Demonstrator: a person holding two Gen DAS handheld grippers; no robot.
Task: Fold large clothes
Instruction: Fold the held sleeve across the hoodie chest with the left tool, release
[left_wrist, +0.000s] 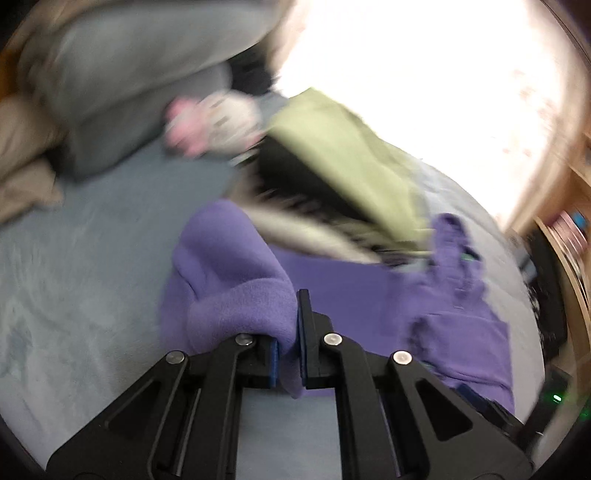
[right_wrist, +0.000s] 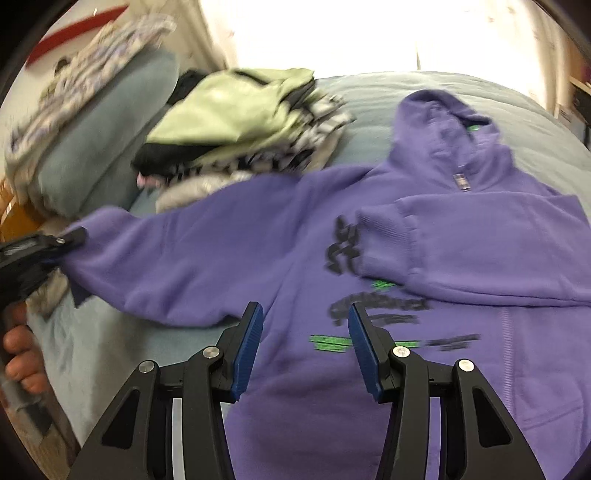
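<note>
A purple hoodie (right_wrist: 332, 258) lies face up across a pale blue bed (right_wrist: 388, 92), hood (right_wrist: 443, 122) toward the bright window, black and green print on its chest.

Far left in the right wrist view, a hand (right_wrist: 22, 354) grips the handle of the left gripper (right_wrist: 68, 240), whose jaws are clamped together on the end of the hoodie's sleeve (right_wrist: 155, 251). The sleeve runs out from the body toward that gripper, stretched sideways over the bed. In the left wrist view the same cuff (left_wrist: 251, 310) bulges out between the blue pads (left_wrist: 274, 354), pinched tight, with the rest of the hoodie (left_wrist: 454, 295) spread beyond.

Behind the sleeve sits a pile of clothes (right_wrist: 240, 129), a light green piece on top, dark and patterned ones under it. Left of the pile a blue-grey pillow (right_wrist: 110, 129) leans with a patterned cloth (right_wrist: 92, 66) over it.

In the middle, the right gripper (right_wrist: 304, 350) hangs over the lower chest of the hoodie, its jaws standing apart with nothing between them; whether the tips touch the fabric I cannot tell.

On the right, the other sleeve (right_wrist: 480, 243) is already folded in across the chest, its cuff (right_wrist: 384, 236) lying beside the black print.
</note>
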